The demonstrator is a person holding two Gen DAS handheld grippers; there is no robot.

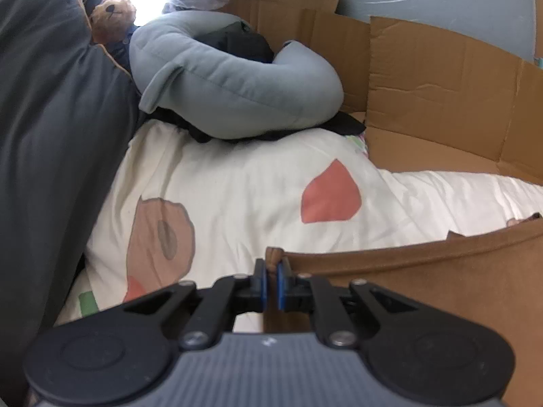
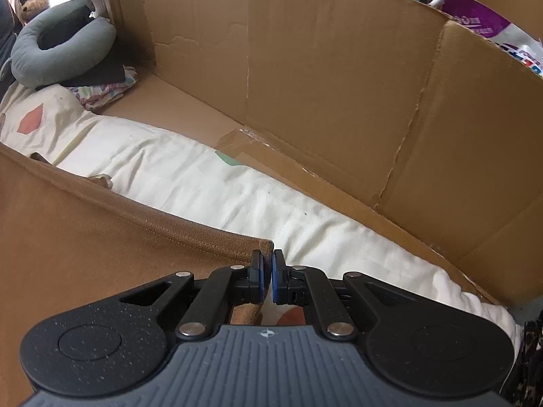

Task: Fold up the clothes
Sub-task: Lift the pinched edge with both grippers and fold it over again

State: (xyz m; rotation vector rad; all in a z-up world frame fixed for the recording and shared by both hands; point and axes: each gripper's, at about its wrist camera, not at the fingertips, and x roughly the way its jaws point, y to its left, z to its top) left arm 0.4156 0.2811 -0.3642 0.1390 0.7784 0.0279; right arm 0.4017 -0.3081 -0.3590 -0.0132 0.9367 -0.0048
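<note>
- The left tool (image 1: 271, 271) is nearest the left wrist camera; its blue pads (image 1: 261, 281) are pressed together and pinch one corner of the brown garment (image 1: 424, 288).
- The right tool (image 2: 267, 264) is nearest the right wrist camera; its jaws are also pressed together and pinch the other corner of the same garment (image 2: 85, 237).
- The hemmed edge of the brown garment runs stretched between the two tools, and the cloth hangs toward the cameras, below this edge.
- Under the garment lies a cream bedcover (image 1: 254, 186) with a red patch (image 1: 331, 193) and a brown round print (image 1: 159, 234). In the right wrist view the cover (image 2: 237, 196) continues as a long wrinkled strip.
- Behind the cover stands a wall of flattened cardboard (image 2: 305, 68), with one flap lying flat along the far side of the cover.
- At the far end of the bed a grey curved pillow (image 1: 230, 84) rests on dark clothes (image 1: 342, 123); another dark item (image 1: 237, 40) sits inside its curve.
- A teddy bear (image 1: 112, 13) sits behind the pillow, beside a dark grey cushion (image 1: 51, 135) that fills the left side of the left wrist view.
- A floral cloth (image 2: 105, 90) lies folded just beside the pillow, partly under the dark clothes.
- A purple and white bag (image 2: 485, 23) shows above the cardboard on the right.
</note>
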